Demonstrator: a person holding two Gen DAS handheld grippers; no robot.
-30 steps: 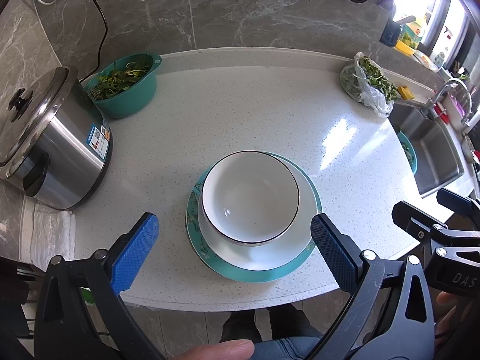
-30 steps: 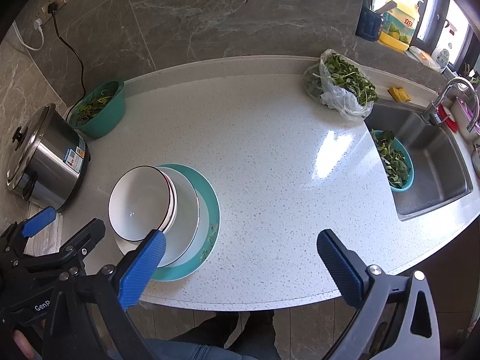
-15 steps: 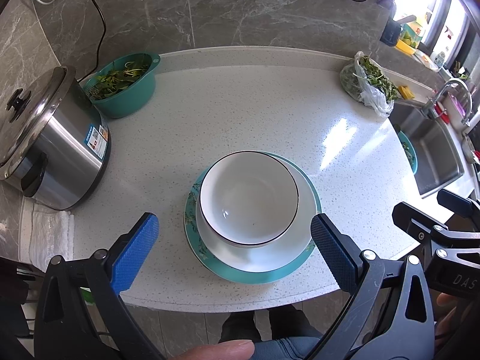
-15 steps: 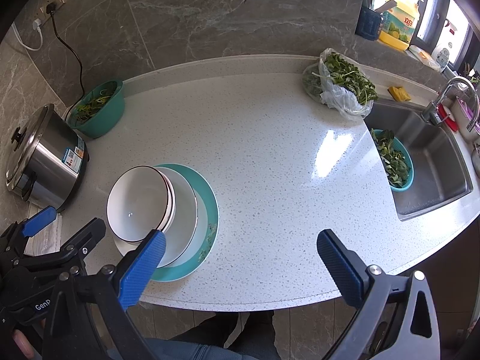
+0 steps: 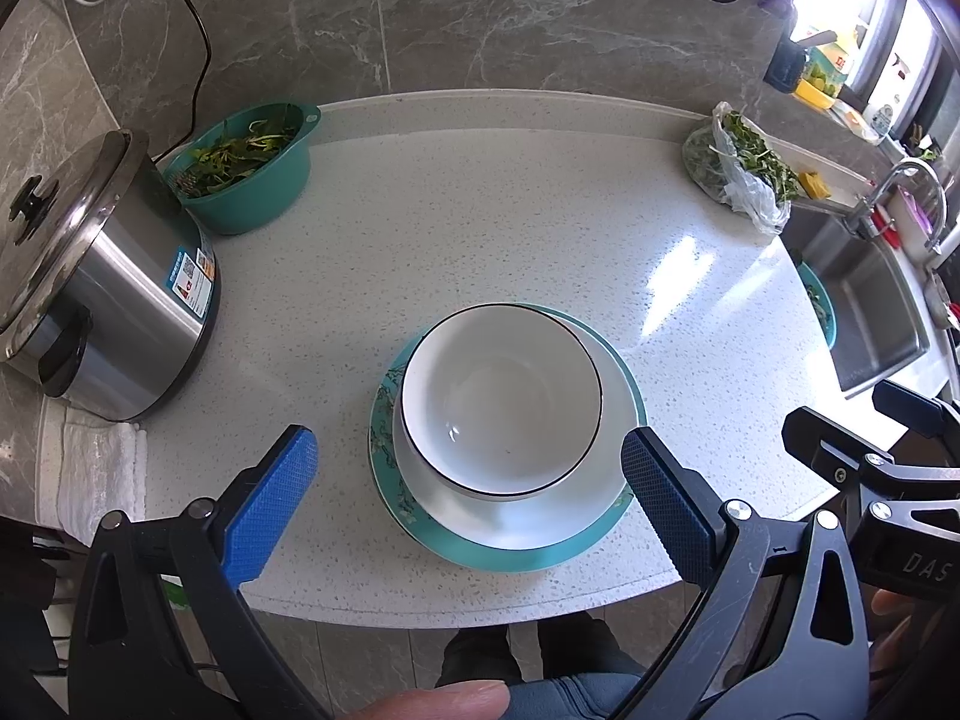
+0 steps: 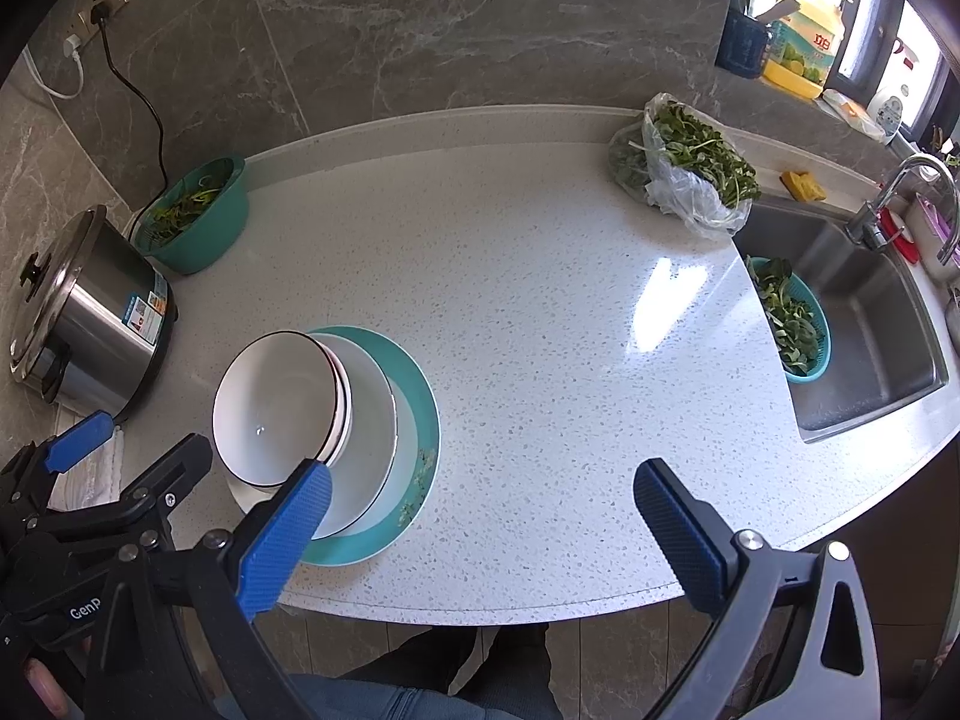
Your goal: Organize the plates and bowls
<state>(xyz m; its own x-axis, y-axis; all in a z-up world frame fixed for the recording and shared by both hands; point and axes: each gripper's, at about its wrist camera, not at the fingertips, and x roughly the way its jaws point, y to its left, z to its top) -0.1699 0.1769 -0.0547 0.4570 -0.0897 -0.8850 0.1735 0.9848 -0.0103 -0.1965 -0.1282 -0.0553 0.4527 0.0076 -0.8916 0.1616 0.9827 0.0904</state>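
Observation:
A white bowl with a thin black rim (image 5: 501, 399) sits stacked on a white plate (image 5: 540, 516), which lies on a teal patterned plate (image 5: 630, 390) near the front edge of the white counter. In the right wrist view the bowls (image 6: 276, 408) look nested, above the white plate (image 6: 372, 420) and the teal plate (image 6: 420, 408). My left gripper (image 5: 465, 495) is open and empty, held just in front of the stack. My right gripper (image 6: 480, 525) is open and empty, to the right of the stack, above the counter's front edge.
A steel rice cooker (image 5: 90, 288) stands at the left on a white towel (image 5: 102, 468). A teal basin of greens (image 5: 246, 174) sits behind it. A bag of greens (image 6: 690, 174) lies at the back right. The sink (image 6: 870, 336) holds a teal colander.
Both grippers have drifted very slightly; the stack and everything else stays in place. Both stay open.

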